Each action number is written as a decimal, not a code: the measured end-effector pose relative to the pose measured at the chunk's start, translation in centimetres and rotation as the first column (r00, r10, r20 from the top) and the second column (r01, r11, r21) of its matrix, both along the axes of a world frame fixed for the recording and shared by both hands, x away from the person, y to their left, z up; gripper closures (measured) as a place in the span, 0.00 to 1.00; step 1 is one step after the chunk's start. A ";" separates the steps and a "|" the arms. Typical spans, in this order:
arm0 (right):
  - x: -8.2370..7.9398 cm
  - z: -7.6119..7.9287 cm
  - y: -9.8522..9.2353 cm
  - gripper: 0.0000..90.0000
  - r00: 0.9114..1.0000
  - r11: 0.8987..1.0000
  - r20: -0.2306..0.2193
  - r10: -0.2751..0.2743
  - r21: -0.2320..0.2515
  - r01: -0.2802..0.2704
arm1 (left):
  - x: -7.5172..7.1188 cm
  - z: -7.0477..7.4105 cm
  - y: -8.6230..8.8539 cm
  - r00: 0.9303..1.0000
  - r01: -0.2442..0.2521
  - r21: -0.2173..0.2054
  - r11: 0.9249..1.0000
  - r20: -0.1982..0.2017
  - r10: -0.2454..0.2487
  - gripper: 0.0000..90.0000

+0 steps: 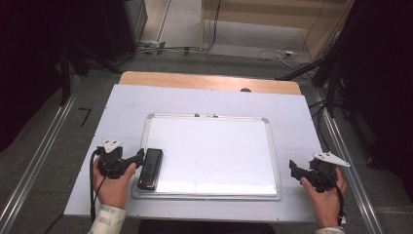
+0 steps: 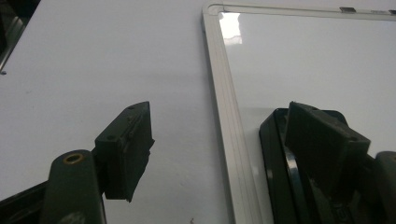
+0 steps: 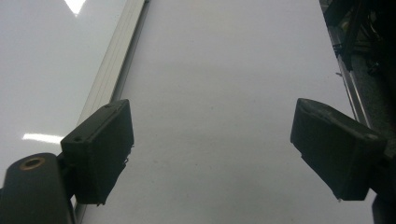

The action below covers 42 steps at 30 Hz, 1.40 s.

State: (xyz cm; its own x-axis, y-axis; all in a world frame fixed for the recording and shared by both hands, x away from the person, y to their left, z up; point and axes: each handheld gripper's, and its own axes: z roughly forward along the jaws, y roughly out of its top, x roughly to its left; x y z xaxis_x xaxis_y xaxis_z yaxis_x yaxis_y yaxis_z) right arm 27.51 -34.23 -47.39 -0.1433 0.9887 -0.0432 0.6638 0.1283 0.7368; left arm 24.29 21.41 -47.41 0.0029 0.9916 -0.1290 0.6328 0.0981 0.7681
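Here, my left gripper (image 1: 139, 158) sits beside the flat black rectangular eraser (image 1: 150, 168), jaws spread and pressing on nothing

The eraser lies on the left edge of the silver-framed white whiteboard (image 1: 272, 151), which rests on the pale sheet-covered table (image 1: 122, 102). In my left gripper view one jaw hangs over the bare sheet outside the frame, the other over the eraser (image 2: 275, 154); whether it touches, I cannot tell. My right gripper (image 1: 293, 168) rests well apart, off the board's right edge, its jaws wide over the bare sheet and holding nothing
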 end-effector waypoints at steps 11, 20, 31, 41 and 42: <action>0.0 0.0 0.0 0.13 1.000 1.000 0.000 0.001 0.003 -0.001 | -0.1 -0.3 1.0 1.000 -0.002 -0.009 1.000 0.004 0.002 0.27; 0.0 0.0 0.0 0.13 1.000 1.000 0.001 -0.001 0.006 0.001 | -0.2 -0.3 1.3 1.000 -0.007 -0.011 1.000 0.007 0.007 0.26; -0.1 0.0 0.0 0.13 1.000 1.000 0.001 -0.003 0.007 0.003 | -0.4 -0.5 1.9 1.000 -0.014 -0.006 1.000 0.002 0.014 0.26; -0.1 0.1 -0.1 0.13 1.000 1.000 0.003 -0.001 0.004 0.001 | -0.5 -0.6 2.3 1.000 -0.015 -0.006 1.000 0.003 0.015 0.25; -0.1 0.1 0.0 0.13 1.000 1.000 0.003 -0.002 0.004 0.001 | -0.6 -0.6 2.3 1.000 -0.015 -0.006 1.000 0.003 0.015 0.25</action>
State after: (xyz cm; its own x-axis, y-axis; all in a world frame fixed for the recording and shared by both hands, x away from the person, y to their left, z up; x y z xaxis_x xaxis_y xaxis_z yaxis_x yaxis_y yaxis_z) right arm 27.45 -34.28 -47.33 -0.1417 0.9891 -0.0398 0.6616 0.1245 0.7394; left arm 23.73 23.76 -47.97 -0.0118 0.9907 -0.1352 0.6290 0.1125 0.7693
